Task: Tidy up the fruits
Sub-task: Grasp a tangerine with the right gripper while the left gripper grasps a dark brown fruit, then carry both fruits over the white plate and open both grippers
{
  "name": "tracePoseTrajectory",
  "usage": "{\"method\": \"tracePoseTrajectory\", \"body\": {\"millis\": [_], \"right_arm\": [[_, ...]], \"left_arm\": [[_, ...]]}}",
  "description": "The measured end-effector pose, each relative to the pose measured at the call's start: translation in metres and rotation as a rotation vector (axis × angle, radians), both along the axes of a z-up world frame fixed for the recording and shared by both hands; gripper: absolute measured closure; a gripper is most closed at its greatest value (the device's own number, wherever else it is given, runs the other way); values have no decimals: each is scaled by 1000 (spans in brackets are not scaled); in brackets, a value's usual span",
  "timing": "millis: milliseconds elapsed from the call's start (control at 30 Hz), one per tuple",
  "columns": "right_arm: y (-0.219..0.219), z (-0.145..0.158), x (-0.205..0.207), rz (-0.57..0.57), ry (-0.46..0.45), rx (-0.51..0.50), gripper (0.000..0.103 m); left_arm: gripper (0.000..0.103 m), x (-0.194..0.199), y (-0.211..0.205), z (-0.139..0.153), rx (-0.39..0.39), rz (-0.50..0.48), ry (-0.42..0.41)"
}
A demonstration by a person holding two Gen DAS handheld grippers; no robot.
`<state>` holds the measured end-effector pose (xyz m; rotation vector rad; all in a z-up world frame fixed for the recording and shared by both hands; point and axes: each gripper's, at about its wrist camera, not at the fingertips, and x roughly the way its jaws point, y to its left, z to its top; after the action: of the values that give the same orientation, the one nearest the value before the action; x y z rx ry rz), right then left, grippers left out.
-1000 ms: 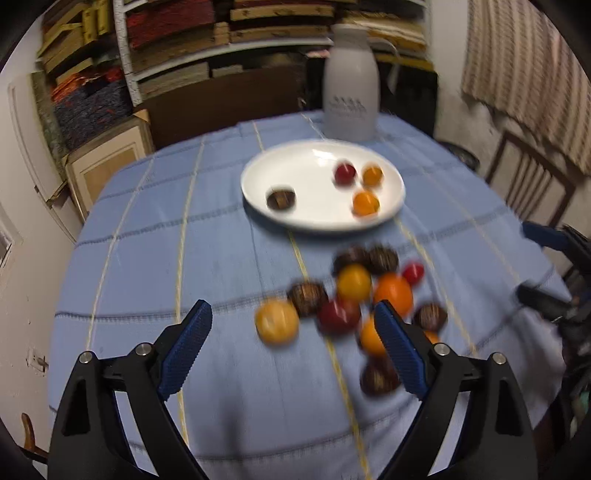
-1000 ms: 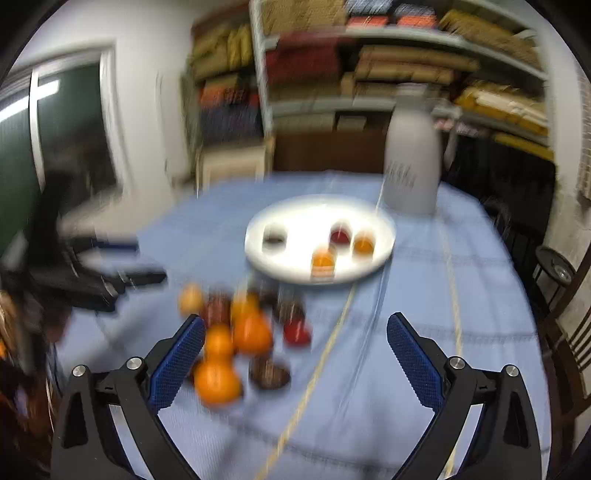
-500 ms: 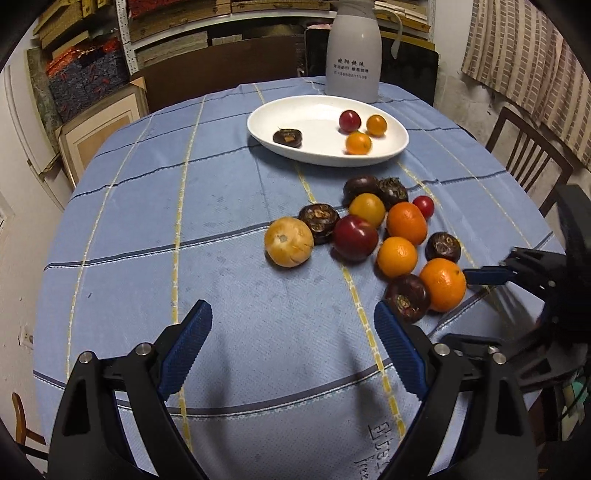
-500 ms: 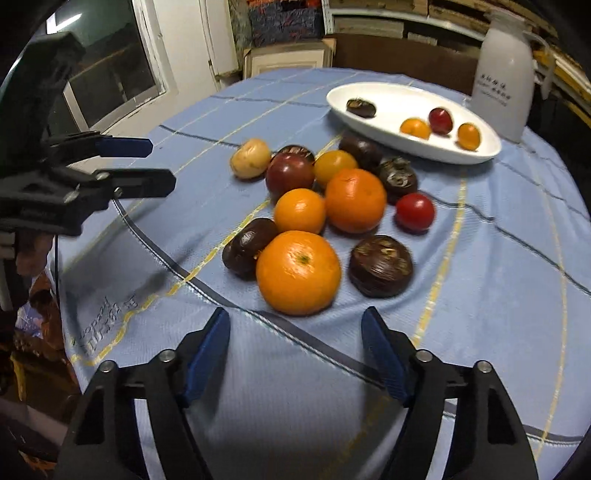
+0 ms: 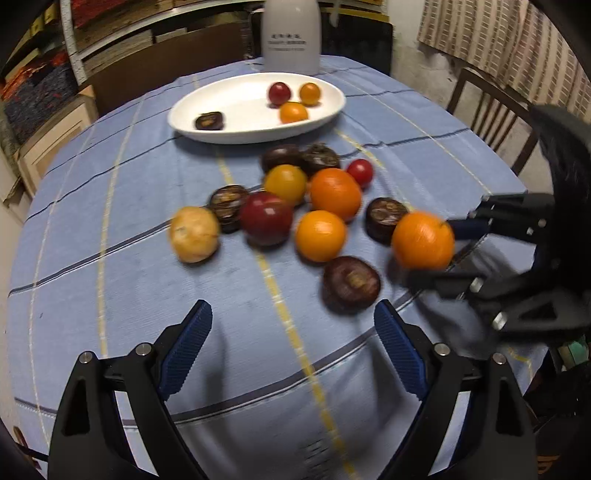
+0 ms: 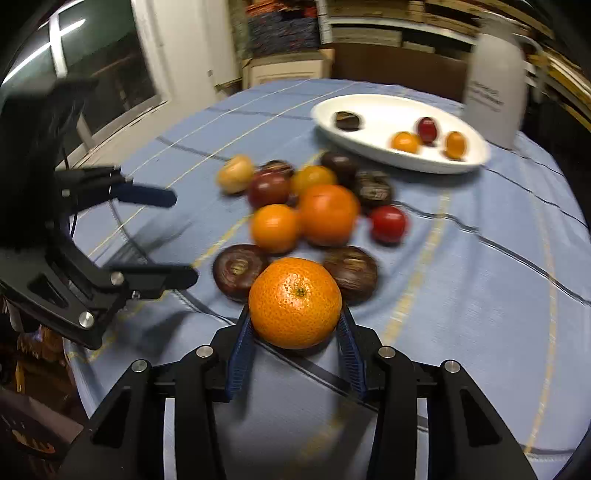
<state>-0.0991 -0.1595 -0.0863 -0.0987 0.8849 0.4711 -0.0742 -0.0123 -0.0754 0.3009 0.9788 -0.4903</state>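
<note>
My right gripper [image 6: 295, 343] is shut on a large orange [image 6: 294, 302], also seen in the left wrist view [image 5: 423, 240] at the near right of the pile. Several loose fruits lie on the blue tablecloth: oranges [image 5: 320, 235], a red apple [image 5: 266, 218], a pale yellow fruit [image 5: 194, 234], dark brown fruits [image 5: 351, 284] and a small red tomato [image 5: 360, 171]. A white oval plate [image 5: 236, 125] behind them holds a dark fruit, a red one and two small orange ones. My left gripper [image 5: 293, 354] is open and empty, in front of the pile.
A grey-white jug [image 5: 290, 35] stands behind the plate. A wooden chair [image 5: 491, 110] is at the table's right side. Shelves with stacked goods and a cardboard box [image 6: 284, 68] line the back wall. A window [image 6: 92, 70] is on the left.
My right gripper moved forward and closed its fingers on the large orange. My left gripper came closer to the fruit pile and stayed open.
</note>
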Motion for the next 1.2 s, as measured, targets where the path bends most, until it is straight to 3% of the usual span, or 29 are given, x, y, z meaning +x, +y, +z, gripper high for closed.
{"method": "tracePoseTrajectory", "body": {"millis": [200,367,467,500,533,567,767,933,1200], "right_arm": [[-34,6,-7,-67,-12,22,58],[-37,2,-11,-65,-9,32,58],[-37,0,-12,-63,-6,44,58],[-36,0,-11,-64,-6,45,58],[-36,1,-11,-64,-6,47,58],[-36,1,-12,-64,-7,47,58],[-38,2,-11,-73,-9,47,58],[-35,10,-7,-70,-15,38,58],[-29,66,20,-59,-144,36,58]], "left_arm": [[16,6,-27,-13,11,-16,24],[17,12,-38,-17,14,-14,37],[35,14,-43,-23,22,-15,67],[42,13,-42,-24,21,-15,68],[57,12,-42,-23,22,-16,58],[62,11,-41,-22,15,-23,62],[62,5,-32,-16,6,-9,66],[63,8,-18,12,-35,20,19],[62,53,-7,68,-50,116,-105]]}}
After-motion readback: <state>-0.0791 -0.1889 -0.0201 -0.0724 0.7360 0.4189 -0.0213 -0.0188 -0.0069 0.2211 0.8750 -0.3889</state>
